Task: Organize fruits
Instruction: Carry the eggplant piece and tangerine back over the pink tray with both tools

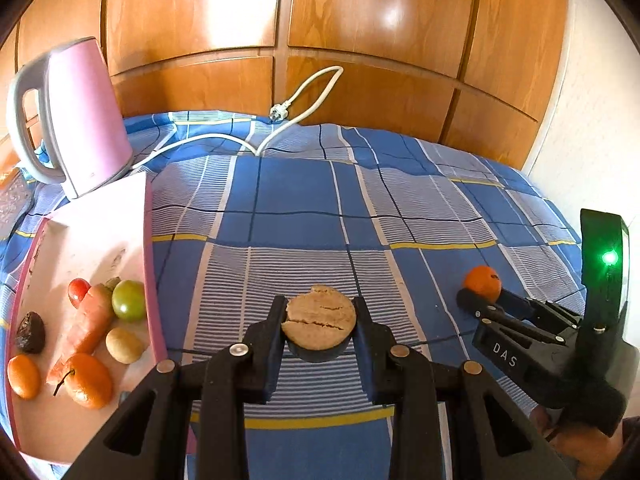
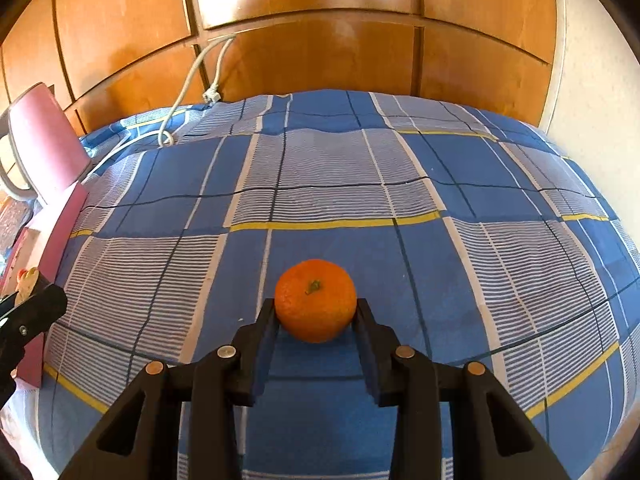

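My left gripper (image 1: 320, 322) is shut on a round tan cracked biscuit (image 1: 319, 317) and holds it just above the blue checked cloth. My right gripper (image 2: 316, 316) is shut on an orange mandarin (image 2: 315, 300); it also shows in the left wrist view (image 1: 483, 283) at the right, resting on the cloth. A pink tray (image 1: 149, 264) at the left holds a carrot (image 1: 86, 328), a green tomato (image 1: 129, 300), a red tomato (image 1: 78, 290), a kiwi (image 1: 123, 345), two oranges (image 1: 89, 380) and a dark fruit (image 1: 30, 332).
A pink kettle (image 1: 86, 116) stands behind the tray, its white cord (image 1: 280, 128) lying across the cloth's far edge. Wooden cupboard doors (image 1: 360, 40) close off the back. A white wall (image 1: 592, 140) is on the right.
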A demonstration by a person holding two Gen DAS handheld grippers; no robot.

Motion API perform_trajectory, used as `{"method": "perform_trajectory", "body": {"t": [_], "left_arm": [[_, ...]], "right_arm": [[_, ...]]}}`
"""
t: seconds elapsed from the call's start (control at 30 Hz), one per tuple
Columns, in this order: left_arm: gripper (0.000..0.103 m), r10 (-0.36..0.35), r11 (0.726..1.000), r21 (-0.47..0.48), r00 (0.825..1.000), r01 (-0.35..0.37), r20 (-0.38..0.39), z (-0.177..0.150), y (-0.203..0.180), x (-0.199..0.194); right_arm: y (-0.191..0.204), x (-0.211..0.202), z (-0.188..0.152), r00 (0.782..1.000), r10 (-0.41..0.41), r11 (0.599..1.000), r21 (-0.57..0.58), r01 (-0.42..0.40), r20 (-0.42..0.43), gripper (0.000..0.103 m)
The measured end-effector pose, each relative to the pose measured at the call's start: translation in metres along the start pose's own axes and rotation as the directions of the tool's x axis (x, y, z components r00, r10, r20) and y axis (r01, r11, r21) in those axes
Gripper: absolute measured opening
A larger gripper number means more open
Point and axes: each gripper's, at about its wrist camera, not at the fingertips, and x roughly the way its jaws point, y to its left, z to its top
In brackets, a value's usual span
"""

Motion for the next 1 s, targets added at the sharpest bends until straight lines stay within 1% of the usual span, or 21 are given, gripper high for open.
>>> {"method": "perform_trajectory", "body": {"t": [0.23, 0.43, 0.63, 0.83, 1.0], "left_arm": [[0.031, -0.003, 1.000, -0.008, 1.000, 0.003, 0.010, -0.004, 0.003, -0.008], [0.031, 0.003, 0.999, -0.044, 1.000, -0.001, 0.031, -0.005, 0.016, -0.019], [0.032, 0.039, 0.995, -0.094, 0.997, -0.033, 0.060, -0.003, 0.039, -0.032], [0.032, 0.098, 0.983, -0.163, 0.991, -0.083, 0.086, -0.003, 0.073, -0.050], [0.032, 0.158, 0.962, -0.239, 0.983, -0.131, 0.096, -0.007, 0.111, -0.066]], "right_arm": [[0.007, -0.009, -0.001, 0.999, 0.030, 0.999, -0.010, -0.030, 0.011, 0.037], [0.017, -0.026, 0.004, 0.996, 0.080, 0.997, -0.027, -0.079, 0.050, 0.037], [0.040, -0.035, 0.010, 0.989, 0.139, 0.988, -0.074, -0.135, 0.053, 0.037], [0.074, -0.044, 0.015, 0.975, 0.221, 0.967, -0.138, -0.214, 0.037, 0.037], [0.110, -0.049, 0.024, 0.950, 0.314, 0.931, -0.197, -0.306, 0.007, 0.037]]}}
